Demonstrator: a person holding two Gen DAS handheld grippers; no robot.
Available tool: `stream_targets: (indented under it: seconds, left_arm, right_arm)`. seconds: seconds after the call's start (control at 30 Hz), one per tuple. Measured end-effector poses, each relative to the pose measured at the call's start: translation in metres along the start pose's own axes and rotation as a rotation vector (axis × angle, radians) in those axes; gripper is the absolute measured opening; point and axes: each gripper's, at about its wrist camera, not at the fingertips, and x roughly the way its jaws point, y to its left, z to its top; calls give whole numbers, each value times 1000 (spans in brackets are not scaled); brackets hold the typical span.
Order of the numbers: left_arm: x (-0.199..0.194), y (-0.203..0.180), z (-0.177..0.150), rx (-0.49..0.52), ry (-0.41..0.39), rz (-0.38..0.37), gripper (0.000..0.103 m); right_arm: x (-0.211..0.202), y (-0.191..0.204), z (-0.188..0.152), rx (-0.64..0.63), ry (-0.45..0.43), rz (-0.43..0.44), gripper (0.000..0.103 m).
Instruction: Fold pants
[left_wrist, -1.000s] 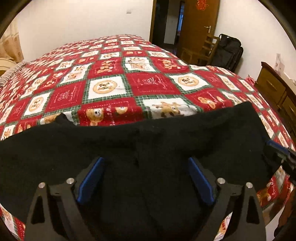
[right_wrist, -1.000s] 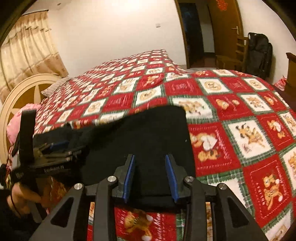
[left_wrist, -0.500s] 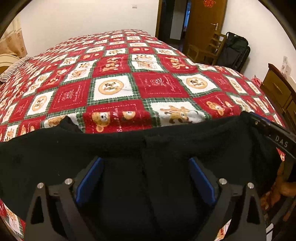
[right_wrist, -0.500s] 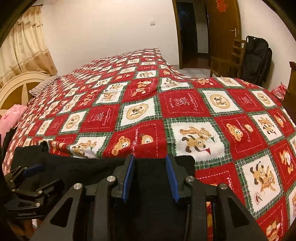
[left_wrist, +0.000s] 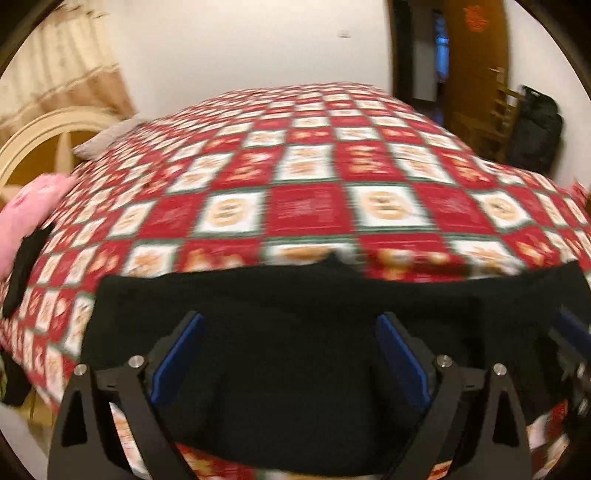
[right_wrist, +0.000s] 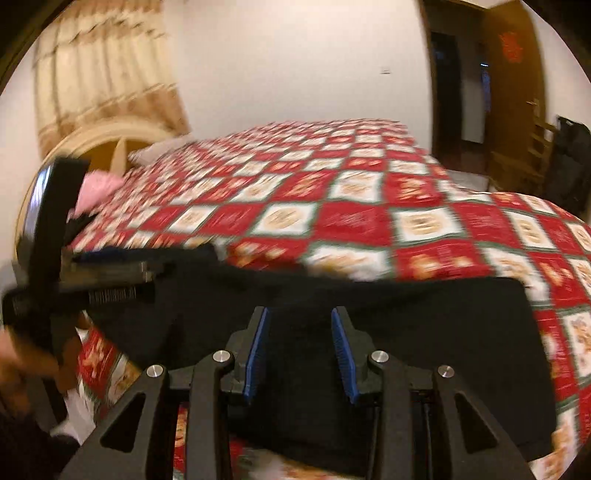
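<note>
Left gripper (left_wrist: 290, 354) spread wide, right gripper (right_wrist: 299, 349) part-spread; grip undeterminable; black pants (left_wrist: 295, 302) fill lower frame on bedspread (left_wrist: 306, 206)

Black pants (left_wrist: 295, 354), red-and-white checked bedspread (left_wrist: 306, 206)

I see black pants (right_wrist: 424, 332) on the quilt (right_wrist: 351, 218), low in frame, between my right gripper (right_wrist: 299, 350) jaws, left gripper (right_wrist: 107, 280) at left edge.
</note>
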Motion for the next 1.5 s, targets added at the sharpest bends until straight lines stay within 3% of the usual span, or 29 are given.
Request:
stream_targets:
  seconds: [0.13, 0.37, 0.53, 0.63, 0.7, 0.8, 0.97, 1.1, 1.2, 1.27, 1.5]
  left_arm:
    - [5, 38, -8, -73, 18, 79, 96]
    - [16, 75, -20, -133, 57, 184, 96]
    - [16, 82, -22, -143, 58, 191, 96]
    - [14, 84, -23, -135, 53, 199, 96]
    - [12, 90, -25, -151, 47, 181, 96]
    - [10, 115, -33, -237, 67, 110, 100]
    - [-6, 180, -60, -411, 14, 130, 100]
    - [-6, 207, -71, -502, 25, 139, 96]
    - [1, 211, -73, -550, 15, 76, 84]
    - [7, 206, -73, -565, 13, 19, 80]
    - [23, 184, -78, -626, 54, -64, 72]
  right_arm:
    - [23, 19, -12, -46, 51, -10, 38]
    - [29, 35, -19, -128, 33, -54, 58]
    - [27, 34, -16, -122, 33, -53, 60]
    - [1, 32, -11, -55, -61, -42, 60]
    - [-20, 38, -8, -92, -149, -59, 60]
    - [-33, 48, -8, -140, -189, -70, 60]
    - [-30, 54, -15, -128, -166, -34, 60]
    - [-25, 58, -19, -131, -140, -12, 60]
    - [-30, 60, -19, -142, -159, -18, 60]
    - [-34, 59, -18, -136, -172, -19, 60]
    - [-34, 51, -15, -98, -160, -14, 60]
